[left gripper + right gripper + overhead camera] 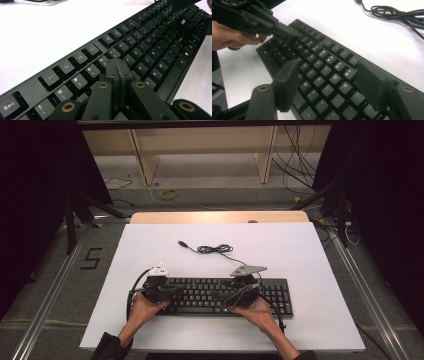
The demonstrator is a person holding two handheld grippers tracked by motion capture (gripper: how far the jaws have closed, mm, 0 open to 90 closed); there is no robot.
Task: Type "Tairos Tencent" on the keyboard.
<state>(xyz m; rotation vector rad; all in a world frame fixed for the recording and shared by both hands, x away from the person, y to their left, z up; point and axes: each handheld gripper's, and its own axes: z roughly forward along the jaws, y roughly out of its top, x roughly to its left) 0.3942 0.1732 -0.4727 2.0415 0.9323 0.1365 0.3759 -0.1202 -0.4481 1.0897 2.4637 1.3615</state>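
1. Your left fingers are pressed flat together with nothing between them. Their tips sit low over the keys near the number row, at the left part of the keyboard; whether they touch a key, you cannot tell.
2. Your right fingers stand wide apart and hold nothing. The letter keys around K, L and P show in the gap beneath them.
3. In the right gripper view your left gripper points down at the far end of the keyboard, with your hand behind it.
4. From above, your two hands hold the left gripper and right gripper over the keyboard, one toward each end.
5. The keyboard lies flat near the front edge of the white desk, long side across.
6. Its cable lies coiled on the desk behind it, plug end loose.
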